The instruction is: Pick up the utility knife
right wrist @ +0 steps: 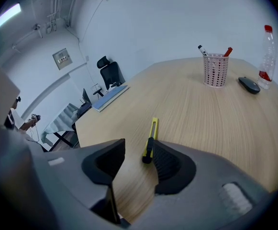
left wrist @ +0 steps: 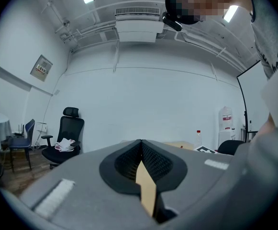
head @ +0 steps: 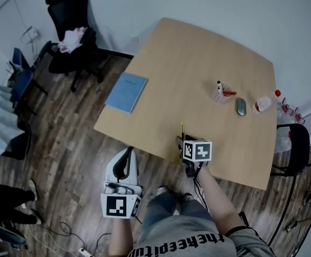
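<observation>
right gripper (right wrist: 138,150): jaws spread wide, pinching nothing | utility knife (right wrist: 151,135): flat on wooden table (right wrist: 215,123), black end at the right-hand jaw's tip, yellow body running on ahead of the jaws | left gripper (left wrist: 141,147): jaws pressed together, empty, left of the right gripper
</observation>
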